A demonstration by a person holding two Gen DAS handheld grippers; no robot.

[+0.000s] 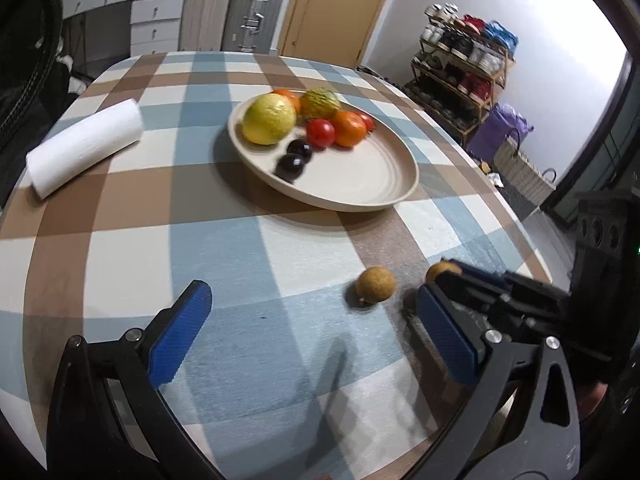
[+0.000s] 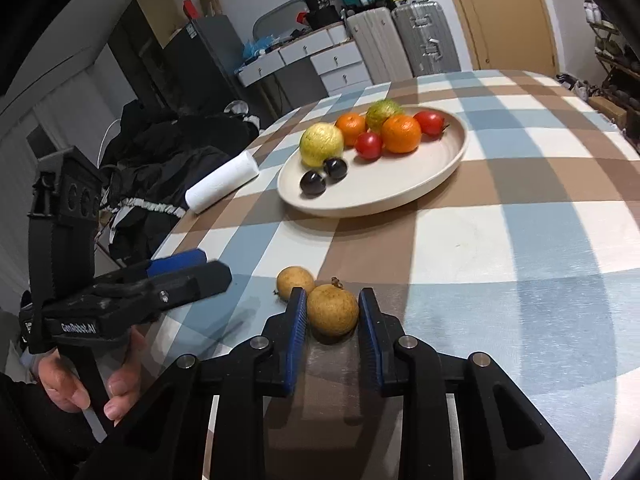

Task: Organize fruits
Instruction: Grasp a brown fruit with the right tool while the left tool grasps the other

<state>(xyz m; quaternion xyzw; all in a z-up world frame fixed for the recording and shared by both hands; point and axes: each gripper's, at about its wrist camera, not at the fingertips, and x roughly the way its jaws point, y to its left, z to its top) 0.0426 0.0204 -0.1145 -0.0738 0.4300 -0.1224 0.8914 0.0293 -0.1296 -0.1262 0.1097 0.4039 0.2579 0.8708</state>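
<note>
The checked table (image 2: 520, 208) carries a beige plate (image 2: 440, 176) of fruit toward its far edge; near the front edge, the right gripper (image 2: 332, 312) pinches a brown longan (image 2: 332, 309), a second longan (image 2: 295, 280) just beside, while the left gripper (image 1: 312, 304) hangs spread and empty

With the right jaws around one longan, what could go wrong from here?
1. The held longan is round and sits near the tips of the right gripper; it could squirt out on lifting.
2. The second longan lies right beside the left pad and may get nudged and roll.
3. The plate is crowded; a dropped longan may roll.
</note>
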